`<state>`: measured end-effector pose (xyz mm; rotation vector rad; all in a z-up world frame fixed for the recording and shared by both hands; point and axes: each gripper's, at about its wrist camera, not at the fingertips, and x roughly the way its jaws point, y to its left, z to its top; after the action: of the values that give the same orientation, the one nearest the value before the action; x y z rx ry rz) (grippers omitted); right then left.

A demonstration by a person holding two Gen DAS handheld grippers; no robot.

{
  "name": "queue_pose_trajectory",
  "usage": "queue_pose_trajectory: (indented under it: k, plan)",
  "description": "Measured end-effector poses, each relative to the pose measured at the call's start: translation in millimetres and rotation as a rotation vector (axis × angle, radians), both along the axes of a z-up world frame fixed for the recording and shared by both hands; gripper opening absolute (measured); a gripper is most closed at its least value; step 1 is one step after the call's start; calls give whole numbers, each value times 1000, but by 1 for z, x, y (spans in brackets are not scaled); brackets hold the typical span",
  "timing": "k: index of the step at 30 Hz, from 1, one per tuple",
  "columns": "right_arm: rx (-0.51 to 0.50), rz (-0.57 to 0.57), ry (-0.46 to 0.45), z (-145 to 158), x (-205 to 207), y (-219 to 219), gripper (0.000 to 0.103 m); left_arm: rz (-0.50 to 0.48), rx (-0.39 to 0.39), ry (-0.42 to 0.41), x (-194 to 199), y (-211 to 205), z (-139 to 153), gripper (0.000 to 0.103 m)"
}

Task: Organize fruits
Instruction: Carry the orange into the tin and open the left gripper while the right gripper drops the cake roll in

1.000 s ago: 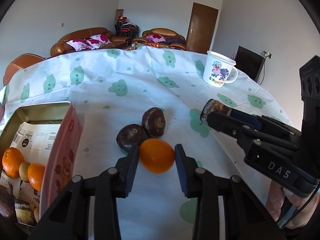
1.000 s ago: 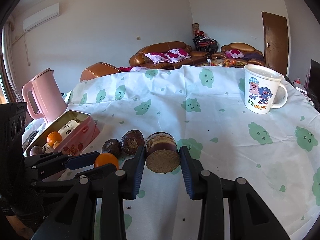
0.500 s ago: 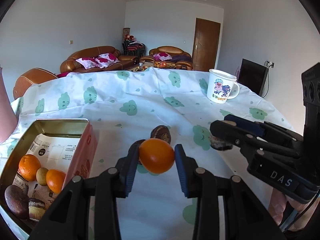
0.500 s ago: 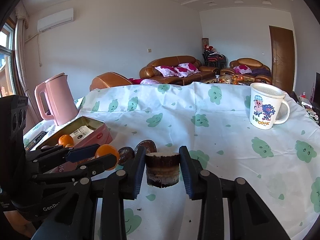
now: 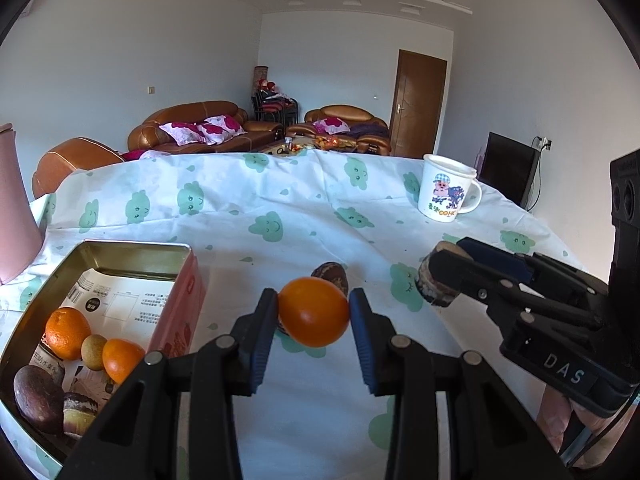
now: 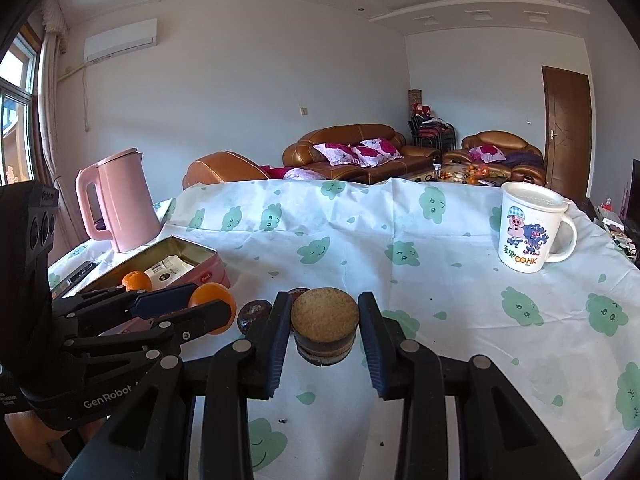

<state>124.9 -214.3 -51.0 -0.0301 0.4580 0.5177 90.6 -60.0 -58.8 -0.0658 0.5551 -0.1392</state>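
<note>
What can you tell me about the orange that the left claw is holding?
The orange is round, smooth and glossy, bright orange all over, with no stem or leaf visible. It hangs above the cloud-print tablecloth, clamped at its sides between the blue pads of the left claw, just right of the open tin.

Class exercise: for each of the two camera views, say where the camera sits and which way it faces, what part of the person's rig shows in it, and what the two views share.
Left wrist: sits on the left gripper, faces across the table; fingers clamp an orange; tin at left, right gripper at right.
Right wrist: sits on the right gripper, faces likewise; fingers clamp a cut brown fruit piece; left gripper at left.
Shared: orange, tin, mug, sofas.
</note>
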Motion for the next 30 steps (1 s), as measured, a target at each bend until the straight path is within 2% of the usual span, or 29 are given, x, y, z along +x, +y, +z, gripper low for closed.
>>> queue_pose_trajectory:
  k: [20, 30]
  plan:
    - [2, 12, -110, 8, -19, 1, 36, 29, 31, -100, -16, -3, 9, 38]
    - [-26, 21, -111, 7, -19, 6, 36, 27, 21, -115, -19, -1, 10, 38]
